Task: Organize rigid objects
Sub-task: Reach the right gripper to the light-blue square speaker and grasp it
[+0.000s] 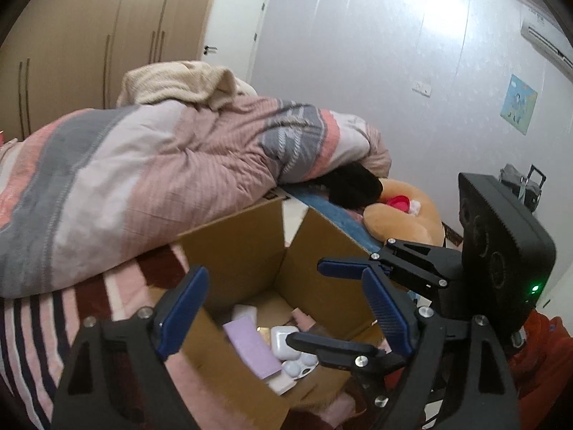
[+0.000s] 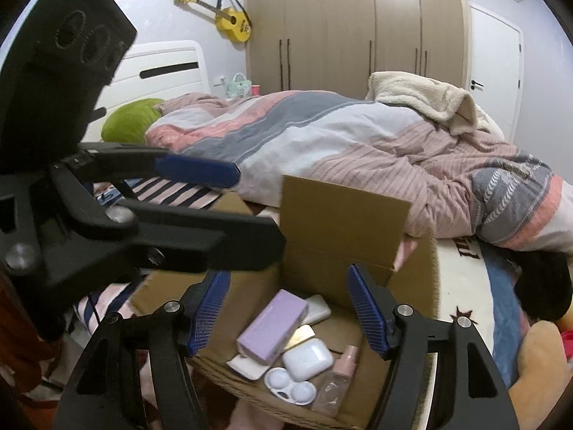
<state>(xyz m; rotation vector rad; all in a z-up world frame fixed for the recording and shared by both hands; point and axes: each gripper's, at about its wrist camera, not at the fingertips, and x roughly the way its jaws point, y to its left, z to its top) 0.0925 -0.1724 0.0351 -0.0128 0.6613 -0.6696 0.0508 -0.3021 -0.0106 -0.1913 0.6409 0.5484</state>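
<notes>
An open cardboard box (image 1: 315, 251) (image 2: 343, 222) sits on the bed. Inside lie a purple rectangular case (image 1: 252, 345) (image 2: 272, 326), a white earbud case (image 1: 281, 338) (image 2: 308, 358), a white contact-lens case (image 1: 299, 362) (image 2: 290, 388), a flat white case (image 2: 317, 308) and a small clear spray bottle with a pink top (image 2: 338, 380). My left gripper (image 1: 286, 315) is open and empty above the box. My right gripper (image 2: 290, 308) is open and empty above the box, and it also shows in the left wrist view (image 1: 315, 304).
A striped pink and grey quilt (image 1: 143, 165) (image 2: 358, 143) lies piled behind the box, with a cream blanket (image 2: 422, 100) on top. A tan plush toy (image 1: 404, 218) and a black item (image 1: 354, 186) lie at the bed's end. Wardrobes (image 2: 340, 28) stand behind.
</notes>
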